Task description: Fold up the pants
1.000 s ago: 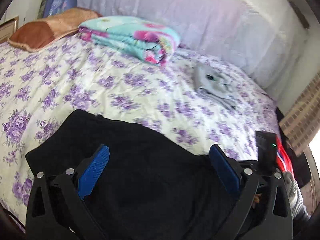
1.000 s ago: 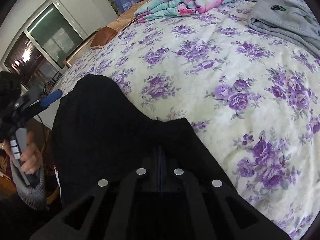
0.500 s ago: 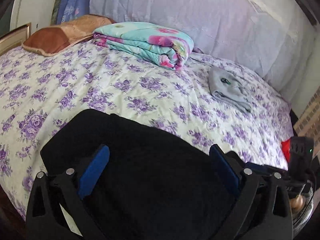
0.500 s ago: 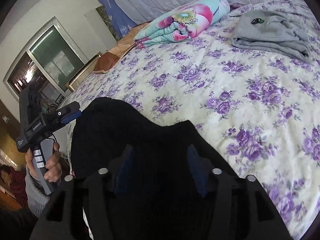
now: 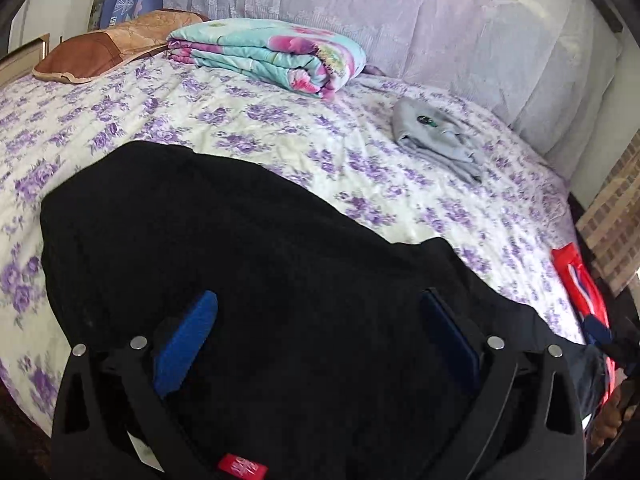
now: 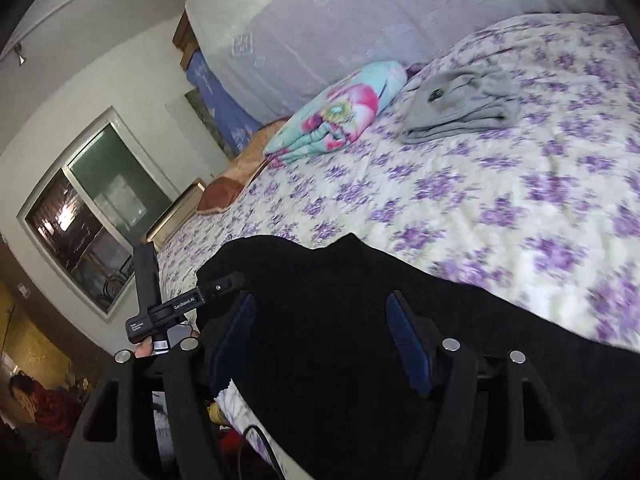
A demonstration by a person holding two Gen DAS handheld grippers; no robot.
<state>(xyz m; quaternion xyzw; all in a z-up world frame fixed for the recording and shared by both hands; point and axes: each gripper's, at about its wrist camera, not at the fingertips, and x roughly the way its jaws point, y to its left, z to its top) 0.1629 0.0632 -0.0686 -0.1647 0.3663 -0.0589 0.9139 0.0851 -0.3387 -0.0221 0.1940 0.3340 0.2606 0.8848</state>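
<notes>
Black pants (image 5: 200, 220) lie in a wide dark heap on the near part of the flowered bed (image 5: 280, 128). My left gripper (image 5: 320, 300) hovers over them, open, its blue pads (image 5: 188, 336) far apart and gripping nothing. In the right wrist view the pants (image 6: 340, 272) fill the foreground under my right gripper (image 6: 320, 300). Its jaws are opening, and the cloth lies beneath them, not pinched. The left gripper (image 6: 224, 282) shows at the left of that view, over the pants' far end.
A folded floral blanket (image 5: 272, 56), a brown pillow (image 5: 100, 52) and a folded grey garment (image 5: 436, 136) lie farther back on the bed. A red item (image 5: 580, 280) hangs at the bed's right edge. A window (image 6: 92, 216) and a seated person (image 6: 36, 400) are at the left.
My right gripper, shut a second ago, has opened, risen and swung back from the black cloth. The left gripper has shifted a little over the pants and stays open.
</notes>
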